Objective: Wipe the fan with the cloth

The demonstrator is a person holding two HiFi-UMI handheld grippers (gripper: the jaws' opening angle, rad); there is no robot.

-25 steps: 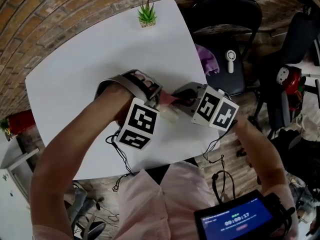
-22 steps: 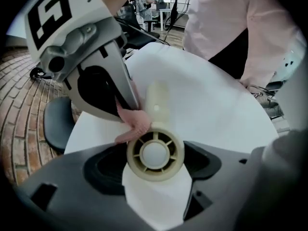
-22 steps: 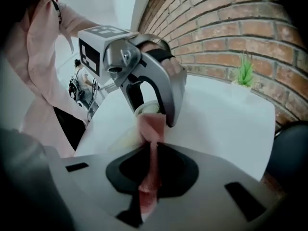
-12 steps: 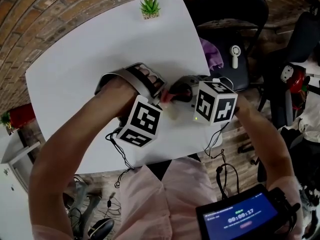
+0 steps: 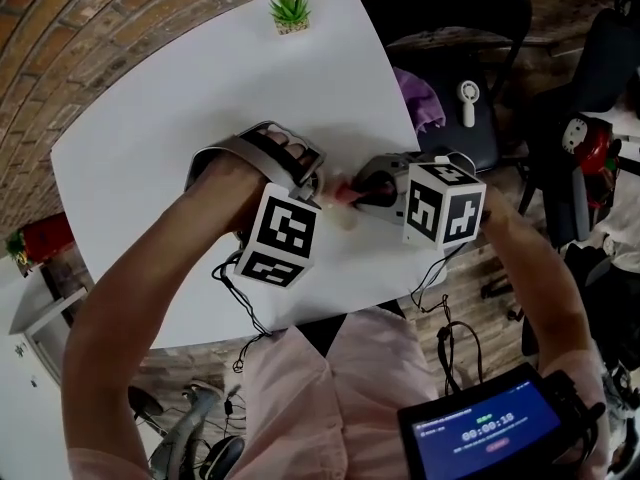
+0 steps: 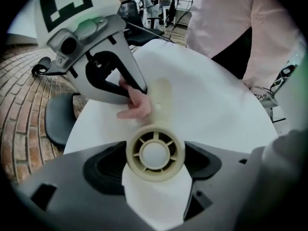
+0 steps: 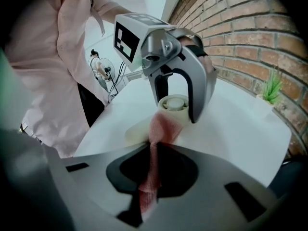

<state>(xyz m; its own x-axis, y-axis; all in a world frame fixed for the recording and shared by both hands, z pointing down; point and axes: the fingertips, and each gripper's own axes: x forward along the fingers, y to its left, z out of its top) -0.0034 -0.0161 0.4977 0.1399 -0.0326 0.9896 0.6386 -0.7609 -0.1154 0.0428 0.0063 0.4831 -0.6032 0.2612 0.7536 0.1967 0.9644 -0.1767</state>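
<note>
A small cream hand fan [image 6: 155, 153] lies low over the white table [image 5: 180, 118], its round head clamped between the jaws of my left gripper [image 6: 155, 163]. The fan's handle [image 6: 161, 96] points away toward my right gripper [image 5: 362, 194]. That gripper is shut on a pink cloth [image 7: 150, 177], whose free end [image 7: 163, 125] drapes onto the fan just below its head [image 7: 174, 103]. In the head view the two grippers meet at the table's near right, with the cloth [image 5: 336, 190] and the fan [image 5: 346, 217] between them, and my left gripper [image 5: 318, 200] is beside them.
A small potted plant [image 5: 290, 6] stands at the table's far edge. Right of the table is a dark chair [image 5: 470, 138] holding a purple cloth [image 5: 424, 98] and a white hand fan [image 5: 468, 103]. A tablet screen [image 5: 485, 433] shows at the bottom right. Cables hang off the near edge.
The right gripper has turned and shifted slightly right, keeping the pink cloth against the fan. The left gripper still holds the fan in about the same place.
</note>
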